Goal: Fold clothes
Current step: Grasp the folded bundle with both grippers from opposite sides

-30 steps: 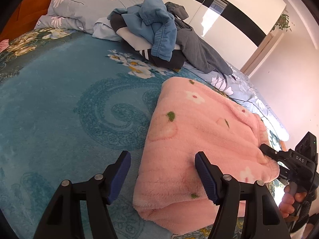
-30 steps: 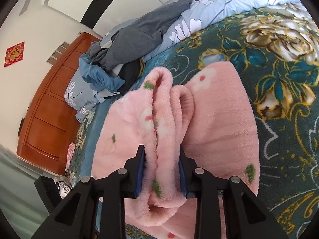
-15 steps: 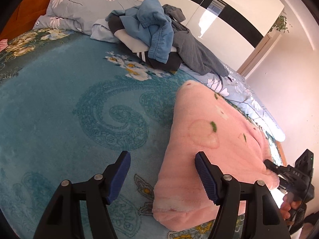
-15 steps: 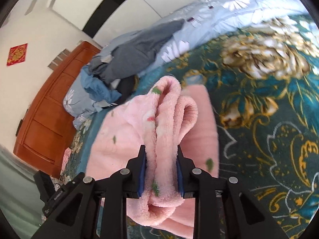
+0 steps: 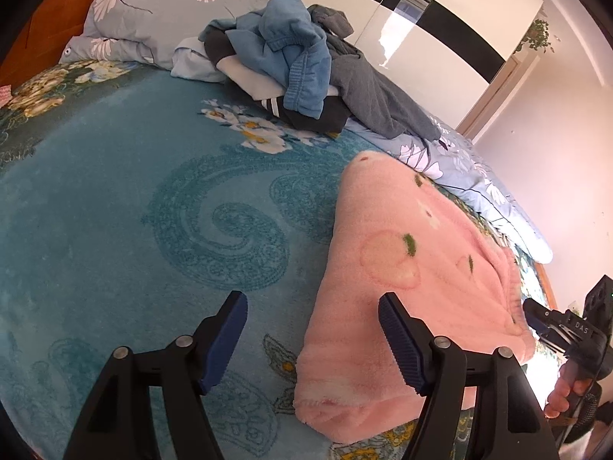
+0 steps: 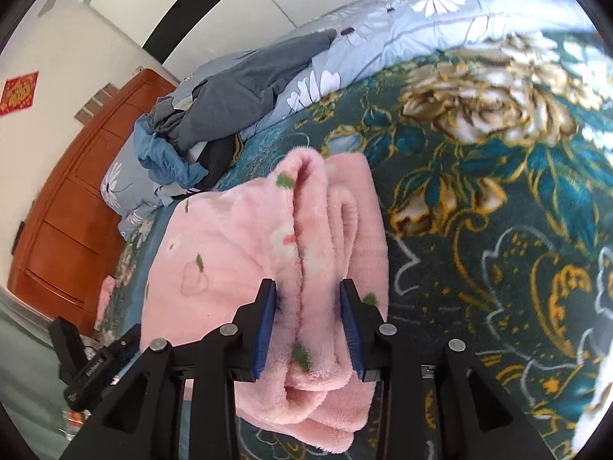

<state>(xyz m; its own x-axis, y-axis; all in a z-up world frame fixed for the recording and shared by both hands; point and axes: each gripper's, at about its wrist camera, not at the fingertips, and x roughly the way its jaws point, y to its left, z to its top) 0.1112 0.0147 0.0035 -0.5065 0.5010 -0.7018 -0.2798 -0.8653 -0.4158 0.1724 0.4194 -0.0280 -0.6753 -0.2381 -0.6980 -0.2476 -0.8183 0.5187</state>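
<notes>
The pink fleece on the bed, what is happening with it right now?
A person holding a gripper in each hand is folding clothes on a bed. The right gripper has its pads around a thick bunched fold of the pink fleece garment, which lies folded on the teal blanket. The left gripper is open beside the garment, holding nothing. A pile of unfolded clothes waits near the pillow.

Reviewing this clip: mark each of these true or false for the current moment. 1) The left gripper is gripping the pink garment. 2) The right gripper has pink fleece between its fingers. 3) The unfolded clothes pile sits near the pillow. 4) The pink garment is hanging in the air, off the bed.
1) False: the left gripper is open and holds nothing.
2) True: the right gripper pinches the pink garment.
3) True: the clothes pile lies by the pillow.
4) False: it rests on the teal bedspread.
</notes>
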